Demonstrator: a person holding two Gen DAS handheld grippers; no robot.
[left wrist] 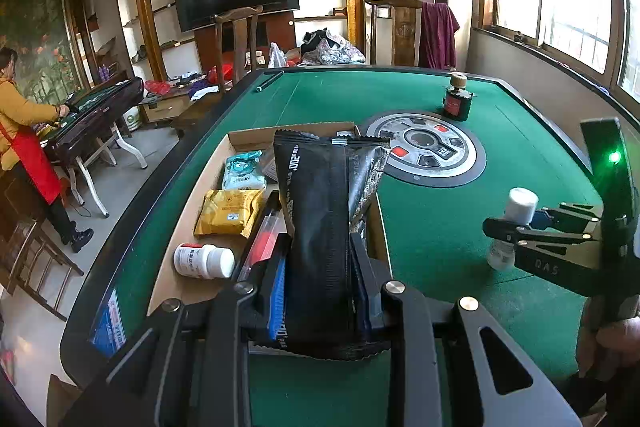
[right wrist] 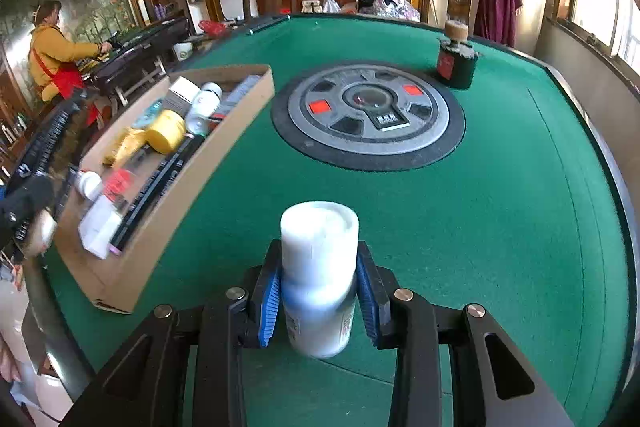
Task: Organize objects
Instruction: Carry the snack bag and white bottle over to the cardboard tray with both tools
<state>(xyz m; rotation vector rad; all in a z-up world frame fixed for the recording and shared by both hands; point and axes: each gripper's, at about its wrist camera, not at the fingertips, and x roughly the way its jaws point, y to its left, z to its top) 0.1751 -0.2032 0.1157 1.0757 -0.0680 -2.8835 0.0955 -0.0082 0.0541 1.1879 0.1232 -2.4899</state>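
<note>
Black snack packet (left wrist: 326,243) is gripped between the closed jaws of the left gripper (left wrist: 320,291), pinched at its lower half, and is held over the near end of the cardboard box (left wrist: 256,138) on the green worktop (left wrist: 440,227). Its long axis is seen running straight ahead of the jaws, with the crimped far end pointing away and the serrated near end lying back toward the camera. To the left of the jaws, inside the box, a white pill bottle (left wrist: 204,260) is seen lying on its side, a yellow packet (left wrist: 229,212) beyond it, and a teal pouch (left wrist: 244,171) further ahead. A clear case with a red insert (left wrist: 262,241) is seen just beside the left finger. Ahead and to the right of the jaws, a round control panel (left wrist: 426,149) is set into the worktop, and a dark bottle with a cork stopper (left wrist: 457,98) stands beyond it.

A small white bottle (right wrist: 320,279) is clamped between the blue pads (right wrist: 269,307) of the right gripper (right wrist: 320,301), upright and tilted slightly, its cap pointing up and away from the jaws. Whether its base touches the worktop cannot be told. The box is seen ahead and to the left of these jaws, the panel straight ahead.
</note>
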